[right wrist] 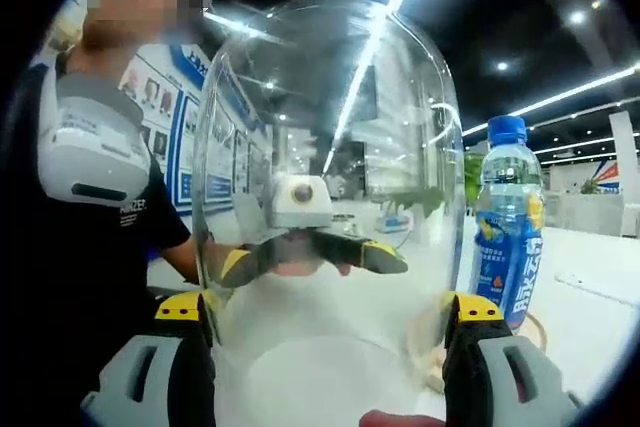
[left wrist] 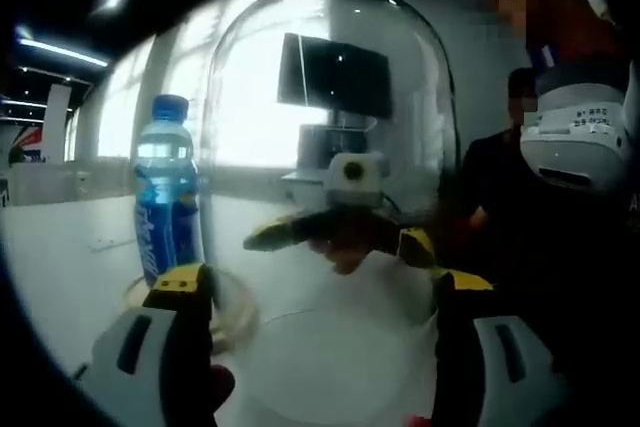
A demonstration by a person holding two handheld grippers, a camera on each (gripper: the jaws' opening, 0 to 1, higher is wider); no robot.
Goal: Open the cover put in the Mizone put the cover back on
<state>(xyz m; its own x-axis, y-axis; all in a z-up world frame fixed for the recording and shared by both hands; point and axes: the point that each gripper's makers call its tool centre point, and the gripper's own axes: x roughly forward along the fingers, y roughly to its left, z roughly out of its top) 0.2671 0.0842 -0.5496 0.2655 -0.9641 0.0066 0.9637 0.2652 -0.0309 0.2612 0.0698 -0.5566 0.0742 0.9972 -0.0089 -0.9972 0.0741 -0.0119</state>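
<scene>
Your left gripper (left wrist: pixel 320 292) and right gripper (right wrist: pixel 330 312) each have their jaws spread wide against opposite sides of the clear dome cover (left wrist: pixel 330 117), clamping it between the two tools. The Mizone bottle (left wrist: pixel 165 192) stands upright on the white table (left wrist: pixel 60 267), just beside the cover and outside it. Each gripper is visible through the glass from the other's view.
</scene>
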